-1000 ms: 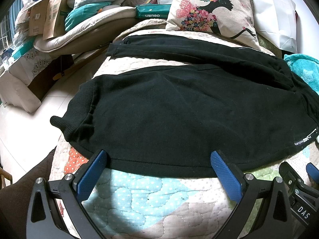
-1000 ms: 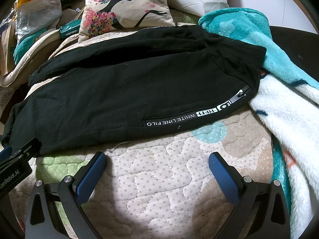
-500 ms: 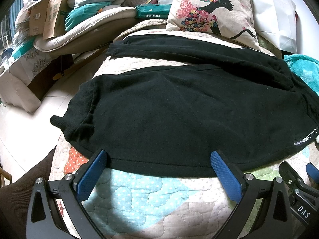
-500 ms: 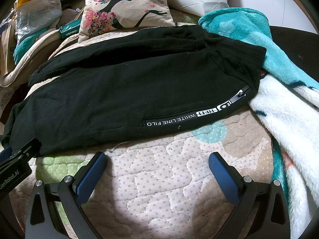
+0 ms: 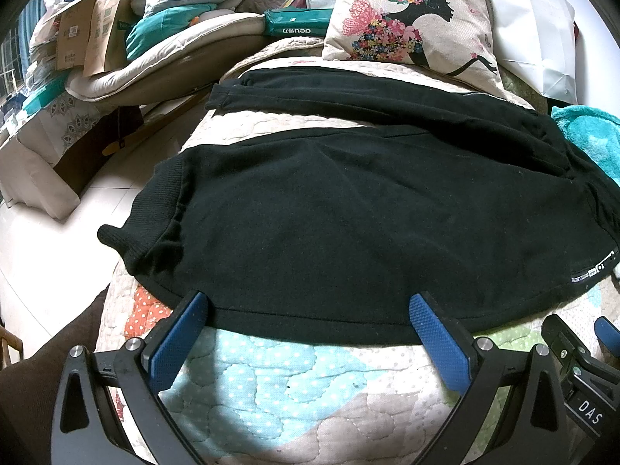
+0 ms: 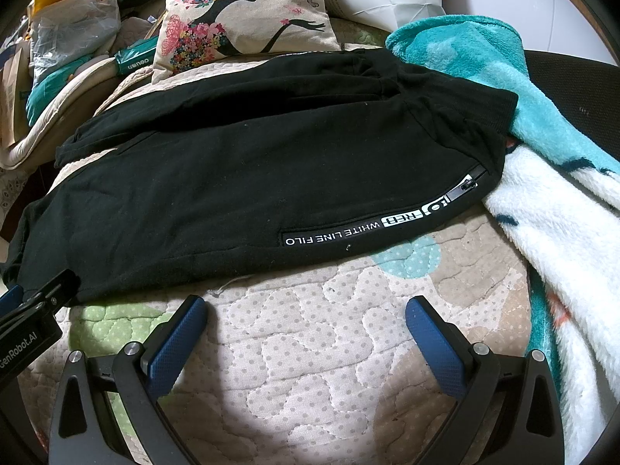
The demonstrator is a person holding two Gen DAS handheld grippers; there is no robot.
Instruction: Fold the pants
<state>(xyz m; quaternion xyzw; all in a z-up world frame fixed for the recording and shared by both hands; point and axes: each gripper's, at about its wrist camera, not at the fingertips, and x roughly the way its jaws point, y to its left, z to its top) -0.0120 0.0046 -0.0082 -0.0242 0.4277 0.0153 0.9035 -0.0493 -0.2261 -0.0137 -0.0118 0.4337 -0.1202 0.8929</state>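
Reaching forward over the quilt [image 5: 271,379], the left gripper [image 5: 308,308] stands wide apart and holds nothing, its blue pads [image 5: 180,331] at the near hem of the black pants [image 5: 348,213], whether touching the cloth or just short of it cannot be told. The right gripper [image 6: 306,312] is likewise spread wide and empty, a little back from the hem on bare quilt, near the strip of white lettering [image 6: 372,228] and the pocket zip [image 6: 463,190]. The pants lie spread across the quilt with both legs running toward the left, the near leg broad and flat, the far leg narrower behind it, with a band of quilt showing between them at the cuff end; the near cuff [image 5: 131,232] hangs slightly over the quilt's edge. The waistband sits to the right, against a teal and white blanket [image 6: 542,162]. A printed cushion [image 5: 410,27] leans beyond the far leg. The step in hand looks like taking hold of the near leg to fold it over the far one. To do this well, each gripper should pinch the hem through both layers of cloth, close firmly, then lift together so the leg travels level and lands with its edge matched to the far leg's outer edge. Lifting unevenly would likely twist the crotch and leave creases.
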